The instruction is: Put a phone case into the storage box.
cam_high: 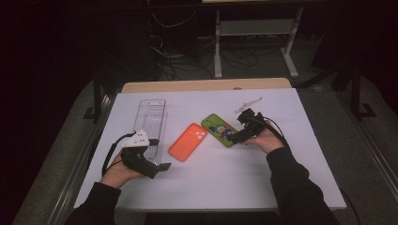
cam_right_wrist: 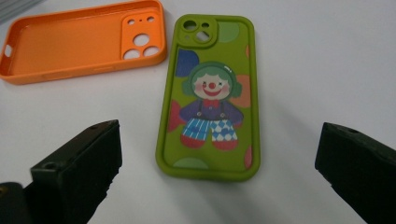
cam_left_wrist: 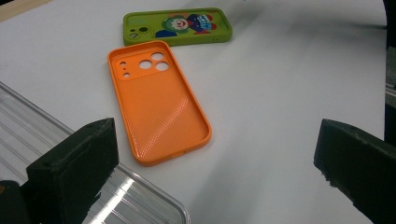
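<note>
An orange phone case (cam_high: 187, 141) (cam_left_wrist: 156, 100) (cam_right_wrist: 81, 39) lies hollow side up in the middle of the white table (cam_high: 211, 183). To its right lies a green phone case (cam_high: 218, 130) (cam_left_wrist: 180, 24) (cam_right_wrist: 210, 93) with a clown picture, back side up. My left gripper (cam_high: 162, 166) (cam_left_wrist: 215, 163) is open near the table's front left, its jaws apart and pointing toward the orange case with nothing between them. My right gripper (cam_high: 234, 136) (cam_right_wrist: 217, 161) is open just at the green case's near end, jaws wide on either side of it, not touching it.
A clear plastic box (cam_high: 152, 123) (cam_left_wrist: 70, 186) lies at the left, right beside my left gripper. A small white piece (cam_high: 248, 104) lies at the back right of the table. Beyond the table's far edge there are cables and a stand's legs (cam_high: 253, 47).
</note>
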Demonstrator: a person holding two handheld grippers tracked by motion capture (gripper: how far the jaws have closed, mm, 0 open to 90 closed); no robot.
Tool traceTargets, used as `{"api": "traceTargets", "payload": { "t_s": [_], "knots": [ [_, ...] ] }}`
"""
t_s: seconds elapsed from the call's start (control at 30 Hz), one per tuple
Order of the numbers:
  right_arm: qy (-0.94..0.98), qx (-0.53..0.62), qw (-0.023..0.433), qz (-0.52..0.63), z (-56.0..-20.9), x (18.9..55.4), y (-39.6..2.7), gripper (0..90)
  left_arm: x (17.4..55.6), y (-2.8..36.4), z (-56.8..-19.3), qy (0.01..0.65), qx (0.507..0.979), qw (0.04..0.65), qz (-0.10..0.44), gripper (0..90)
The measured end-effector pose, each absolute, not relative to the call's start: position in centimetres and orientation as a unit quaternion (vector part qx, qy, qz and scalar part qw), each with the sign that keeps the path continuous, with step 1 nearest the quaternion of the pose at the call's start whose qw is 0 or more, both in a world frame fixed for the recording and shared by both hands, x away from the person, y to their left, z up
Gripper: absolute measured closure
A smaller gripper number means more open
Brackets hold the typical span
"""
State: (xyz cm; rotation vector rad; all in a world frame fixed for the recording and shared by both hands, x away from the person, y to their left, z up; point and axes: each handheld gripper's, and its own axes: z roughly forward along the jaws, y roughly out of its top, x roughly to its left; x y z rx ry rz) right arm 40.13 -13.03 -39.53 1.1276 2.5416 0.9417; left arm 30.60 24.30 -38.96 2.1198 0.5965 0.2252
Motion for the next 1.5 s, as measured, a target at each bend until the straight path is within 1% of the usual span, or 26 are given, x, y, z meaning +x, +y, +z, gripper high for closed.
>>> {"api": "traceTargets", "payload": {
  "t_s": [0.33, 0.47, 0.83, 1.17, 1.5],
  "knots": [
    [0.863, 0.381, 0.101, 0.315, -39.3, 41.8, -11.8, 0.0, 30.6, 24.4, -39.0, 0.24, 0.855, 0.45, 0.092, 0.0],
    [0.866, 0.379, 0.094, 0.314, -39.5, 42.7, -10.9, 0.9, 30.6, 24.4, -38.9, 0.241, 0.855, 0.45, 0.092, 0.0],
    [0.873, 0.38, 0.096, 0.291, -40.2, 44.6, -9.1, 0.9, 30.5, 24.3, -38.9, 0.239, 0.855, 0.452, 0.092, 0.0],
    [0.882, 0.38, 0.096, 0.262, -41.5, 45.0, -8.7, 1.1, 30.5, 24.2, -38.9, 0.239, 0.856, 0.449, 0.091, 0.0],
    [0.893, 0.381, 0.081, 0.227, -42.7, 45.1, -8.0, 2.4, 30.5, 24.2, -38.9, 0.238, 0.857, 0.449, 0.092, 0.0]
  ]
}}
